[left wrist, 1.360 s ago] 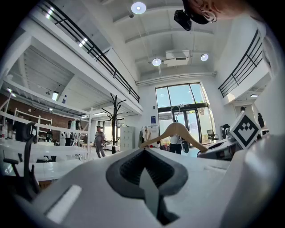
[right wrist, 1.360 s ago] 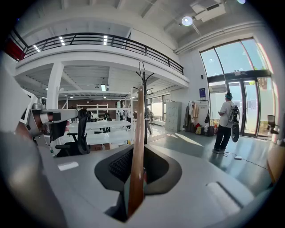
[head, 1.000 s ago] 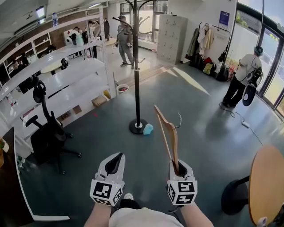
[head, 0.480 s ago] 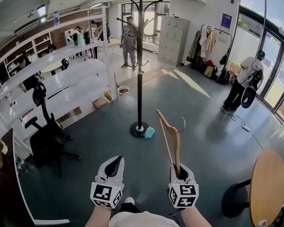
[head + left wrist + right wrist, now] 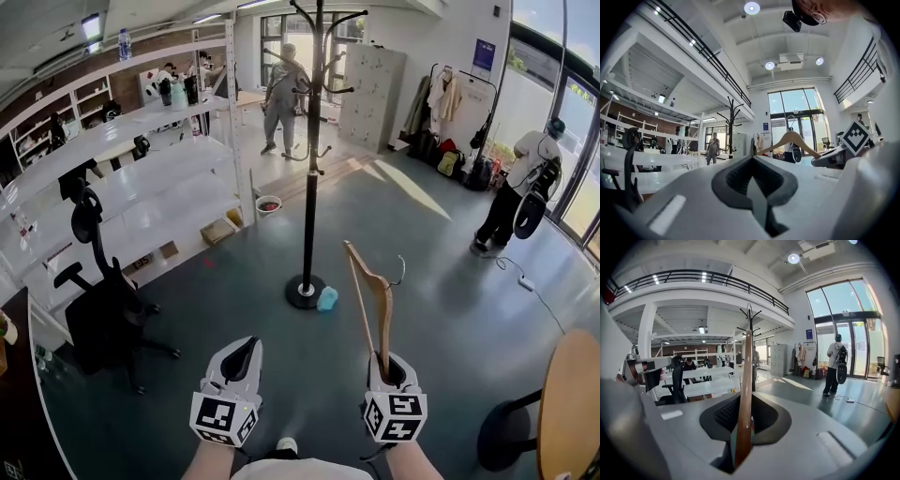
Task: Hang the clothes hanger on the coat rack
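One wooden hanger point(image 5: 373, 298) stands upright, one end pinched in the right gripper point(image 5: 384, 361). The left gripper point(image 5: 242, 351) is pressed together, holding nothing. One black coat rack point(image 5: 310, 187) stands ahead, well apart.

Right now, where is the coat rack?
In the head view the coat rack stands on the floor ahead, centre frame, beyond and left of the hanger held in the right gripper, with white shelving on its left.

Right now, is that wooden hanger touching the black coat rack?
Apart. The head view shows the hanger upright in the right hand-held gripper, with floor showing between it and the coat rack.
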### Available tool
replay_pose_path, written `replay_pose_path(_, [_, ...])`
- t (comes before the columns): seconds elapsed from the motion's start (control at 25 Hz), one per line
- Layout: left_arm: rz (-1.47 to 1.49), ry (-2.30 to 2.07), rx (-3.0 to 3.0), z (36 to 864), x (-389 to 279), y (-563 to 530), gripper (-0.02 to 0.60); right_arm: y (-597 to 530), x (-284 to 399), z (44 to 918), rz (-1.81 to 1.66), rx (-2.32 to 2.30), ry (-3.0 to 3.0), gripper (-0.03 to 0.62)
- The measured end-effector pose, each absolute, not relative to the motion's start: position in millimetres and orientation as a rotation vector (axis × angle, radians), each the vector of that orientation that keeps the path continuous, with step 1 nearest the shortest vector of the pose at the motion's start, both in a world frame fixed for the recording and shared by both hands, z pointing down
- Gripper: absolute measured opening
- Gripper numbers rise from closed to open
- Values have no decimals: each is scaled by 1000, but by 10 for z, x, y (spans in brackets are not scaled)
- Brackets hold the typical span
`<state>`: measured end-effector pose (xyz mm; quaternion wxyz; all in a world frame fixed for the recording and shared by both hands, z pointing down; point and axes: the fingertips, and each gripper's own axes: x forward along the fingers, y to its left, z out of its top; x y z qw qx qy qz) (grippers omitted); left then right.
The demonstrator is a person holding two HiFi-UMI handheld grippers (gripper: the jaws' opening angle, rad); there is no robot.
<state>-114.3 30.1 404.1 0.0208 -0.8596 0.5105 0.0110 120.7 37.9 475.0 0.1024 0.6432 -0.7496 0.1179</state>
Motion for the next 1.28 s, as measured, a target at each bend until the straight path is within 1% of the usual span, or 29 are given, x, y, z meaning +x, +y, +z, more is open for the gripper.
replay_pose_path(0.32, [23,1601,-2686,4118,-1572,-207,0,-169,917,4691,351,1938,-2193,72])
replay_pose_path(0.64, [28,1620,-2719,4296,-1666,-807,0,-809,773,4766,355,1906,-2204,72])
replay_pose_path(0.96, [21,1653,-2654,4281,-1510,-1754,0,-1853,928,4855,361,1869,-2249,72])
replay_pose_path(1.28, [56,1668,-2597,4142,-1261,-2820,0,-2947,1232,4762,322,1859,-2271,72])
